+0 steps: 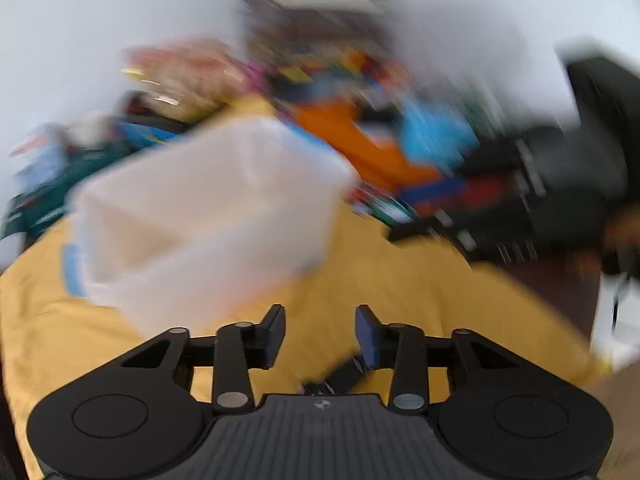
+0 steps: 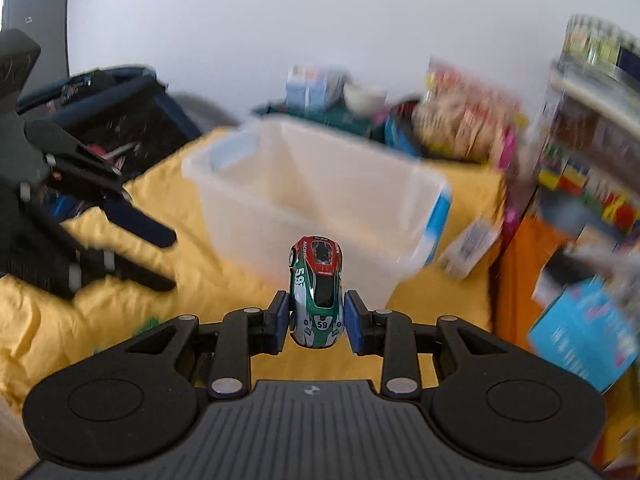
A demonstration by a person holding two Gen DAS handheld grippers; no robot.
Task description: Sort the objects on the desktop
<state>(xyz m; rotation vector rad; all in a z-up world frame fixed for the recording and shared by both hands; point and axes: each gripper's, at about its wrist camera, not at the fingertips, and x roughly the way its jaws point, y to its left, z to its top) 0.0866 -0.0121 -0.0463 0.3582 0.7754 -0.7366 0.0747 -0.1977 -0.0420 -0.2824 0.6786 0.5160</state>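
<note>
My right gripper (image 2: 317,322) is shut on a small green, white and red toy race car (image 2: 317,292) numbered 59, held nose up above the yellow cloth (image 2: 168,216). A clear plastic bin (image 2: 316,200) with blue handles stands just beyond the car. The bin (image 1: 208,216) also shows, blurred, ahead and left of my left gripper (image 1: 320,334), which is open and empty above the cloth (image 1: 380,280). The left gripper also shows in the right wrist view (image 2: 136,240), at the left, open.
Blurred clutter lines the far side: snack bags (image 2: 460,120), a blue box (image 2: 584,332), an orange surface (image 2: 524,280), shelves of coloured items (image 2: 592,140), a dark bag (image 2: 108,120). A small white packet (image 2: 468,248) lies right of the bin. A black object (image 1: 340,376) lies under the left gripper.
</note>
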